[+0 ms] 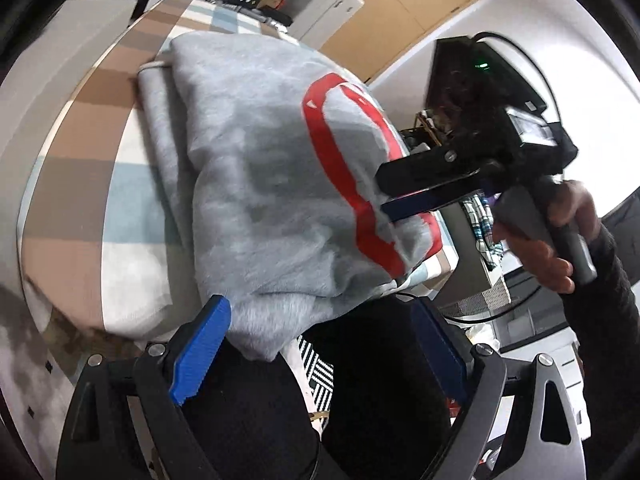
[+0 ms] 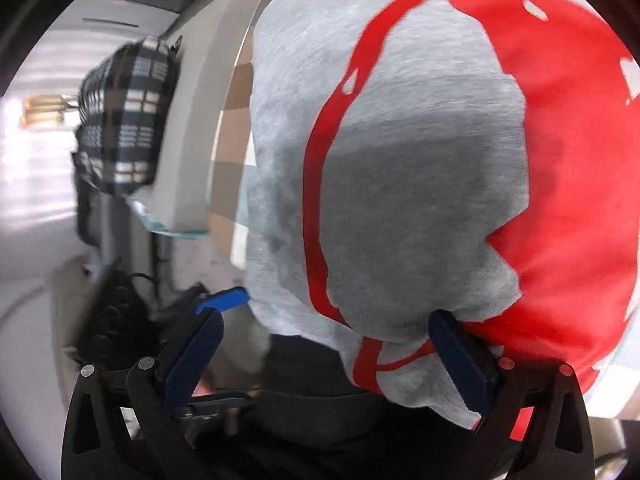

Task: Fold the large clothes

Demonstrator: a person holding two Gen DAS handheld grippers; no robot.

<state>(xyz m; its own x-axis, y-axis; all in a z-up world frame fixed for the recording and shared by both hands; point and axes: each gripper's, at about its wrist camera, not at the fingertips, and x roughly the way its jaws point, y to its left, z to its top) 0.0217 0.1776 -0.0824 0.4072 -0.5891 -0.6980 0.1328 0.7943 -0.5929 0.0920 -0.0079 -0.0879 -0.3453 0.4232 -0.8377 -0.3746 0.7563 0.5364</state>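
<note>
A folded grey sweatshirt with a red print (image 1: 272, 184) lies on a bed with a brown, blue and white checked cover (image 1: 80, 184). Its near corner hangs between the blue pads of my left gripper (image 1: 320, 344), whose jaws stand wide apart. My right gripper (image 1: 394, 196) shows in the left wrist view at the sweatshirt's right edge, its fingers around the cloth edge. In the right wrist view the sweatshirt (image 2: 420, 200) fills the frame and its edge sags between the wide-apart pads of the right gripper (image 2: 336, 356).
A white headboard or wall edge (image 1: 60, 60) borders the bed at the far left. Boxes and a cork board (image 1: 400, 12) stand behind. A dark checked garment (image 2: 128, 120) hangs beside the bed in the right wrist view. A black-and-white patterned cloth (image 1: 316, 368) lies below the bed edge.
</note>
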